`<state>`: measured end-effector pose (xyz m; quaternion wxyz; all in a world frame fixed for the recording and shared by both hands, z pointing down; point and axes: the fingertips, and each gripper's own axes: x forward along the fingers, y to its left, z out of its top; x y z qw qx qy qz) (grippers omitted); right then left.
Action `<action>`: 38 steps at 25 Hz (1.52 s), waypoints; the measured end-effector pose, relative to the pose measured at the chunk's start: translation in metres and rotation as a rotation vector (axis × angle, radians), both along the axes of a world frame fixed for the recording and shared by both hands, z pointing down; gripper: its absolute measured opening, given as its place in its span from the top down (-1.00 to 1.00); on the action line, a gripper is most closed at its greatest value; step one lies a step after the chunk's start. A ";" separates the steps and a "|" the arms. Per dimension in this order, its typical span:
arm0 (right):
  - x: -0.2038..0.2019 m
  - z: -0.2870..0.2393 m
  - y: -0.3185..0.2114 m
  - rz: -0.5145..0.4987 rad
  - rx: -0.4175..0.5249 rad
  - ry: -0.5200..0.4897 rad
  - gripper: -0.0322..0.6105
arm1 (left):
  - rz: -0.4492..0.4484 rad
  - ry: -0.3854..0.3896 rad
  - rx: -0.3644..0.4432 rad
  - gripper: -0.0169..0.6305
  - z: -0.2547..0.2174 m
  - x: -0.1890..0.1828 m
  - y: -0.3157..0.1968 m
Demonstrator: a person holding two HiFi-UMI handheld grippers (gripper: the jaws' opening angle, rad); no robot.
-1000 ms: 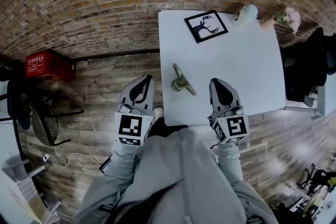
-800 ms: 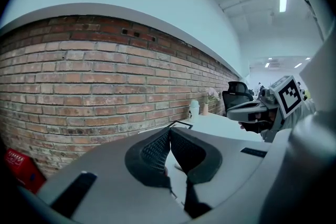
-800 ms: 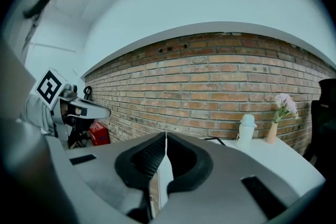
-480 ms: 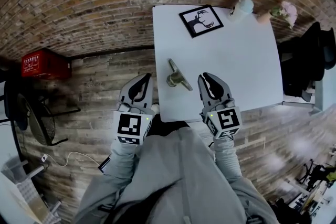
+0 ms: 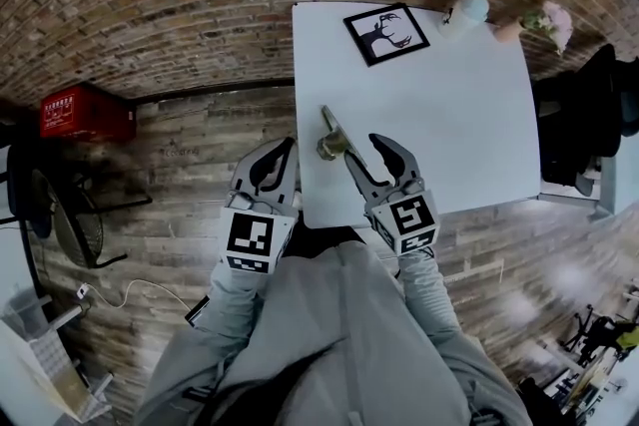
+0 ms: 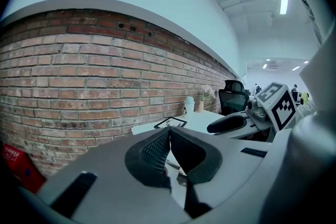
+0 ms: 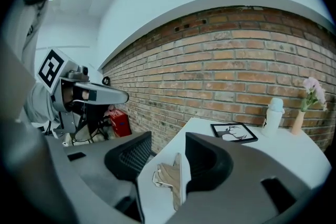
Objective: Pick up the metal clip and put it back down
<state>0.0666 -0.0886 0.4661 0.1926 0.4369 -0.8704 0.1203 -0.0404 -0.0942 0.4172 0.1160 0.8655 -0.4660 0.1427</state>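
**Head view:** clip (image 5: pixel 337 143) lies on the table (image 5: pixel 449 115) near its near-left corner. Its long arm runs diag, far-left to near-right. My right gripper (image 5: pixel 361 148) is right at it, jaws apart and just been opening. The clip's near end is btw them, and the pads aren't pressing on it as far as I can see. Left gripper (image 5: pixel 284 148) hangs off the table's left edge over the floor. So the right hand is nearer by far, and there's no need for the left. Frame (image 5: pixel 386 33), bottle (image 5: pixel 467 15) and vase (image 5: pixel 544 23) are on the far side, well apart from the clip. Nothing's in the way.

**Left gripper view:** left jaws are together, tip to tip, w/ nothing held. Right gripper (image 6: pixel 231 123) shows off to the right, frame (image 6: pixel 170 122) beyond. The clip barely shows past the pads, so this view is no help.

**Right gripper view:** jaws stand wide. Clip (image 7: pixel 168 178) lies flat on the table btw them, low in the gap and nearer the right-hand pad. Its long arm runs approx along the line I'm pointing, so closing would take it across the thin width, which is good. I reckon I need a bit more fwd and down so the pads straddle the body, not just the tail. Risk: it's thin metal lying flat, so the pads could skate over it or flick it sideways.
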 end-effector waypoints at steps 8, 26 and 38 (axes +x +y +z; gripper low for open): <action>-0.020 0.044 -0.001 -0.056 -0.076 0.029 0.19 | -0.009 -0.001 -0.024 0.87 0.012 0.000 0.001; -0.040 0.130 -0.014 -0.062 -0.139 0.180 0.17 | -0.022 0.003 -0.089 0.87 0.050 -0.005 0.004; -0.035 0.152 -0.020 -0.005 -0.154 0.237 0.19 | -0.017 0.003 -0.139 0.86 0.073 -0.007 0.012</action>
